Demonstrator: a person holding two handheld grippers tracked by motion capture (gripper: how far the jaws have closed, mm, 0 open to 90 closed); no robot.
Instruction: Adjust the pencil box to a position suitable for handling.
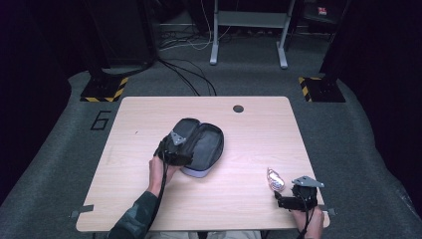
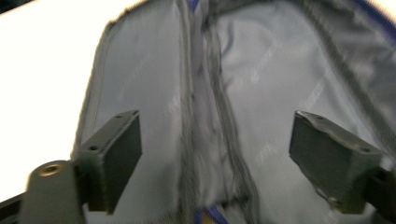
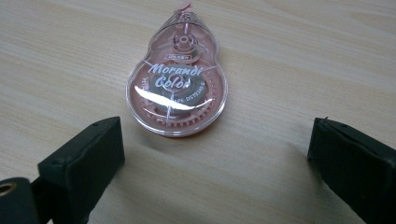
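A dark zip pouch [image 1: 201,145] lies unzipped and spread wide in the middle of the wooden table [image 1: 149,199]. My left gripper [image 1: 175,145] hangs over its left half; in the left gripper view the grey lining [image 2: 261,79] and centre seam [image 2: 205,116] lie between the jaws, which stand apart with nothing pinched, so it is open. A pink clear correction-tape roller [image 1: 274,180] [image 3: 177,88] lies flat near the table's right front. My right gripper [image 1: 287,198] [image 3: 215,163] rests just short of it, open, jaws wide on either side.
A round cable hole [image 1: 238,108] sits near the table's far edge. Beyond the table are floor cables [image 1: 191,74], a metal desk frame [image 1: 249,30] and two stands with yellow-black striped bases [image 1: 104,89] [image 1: 321,88].
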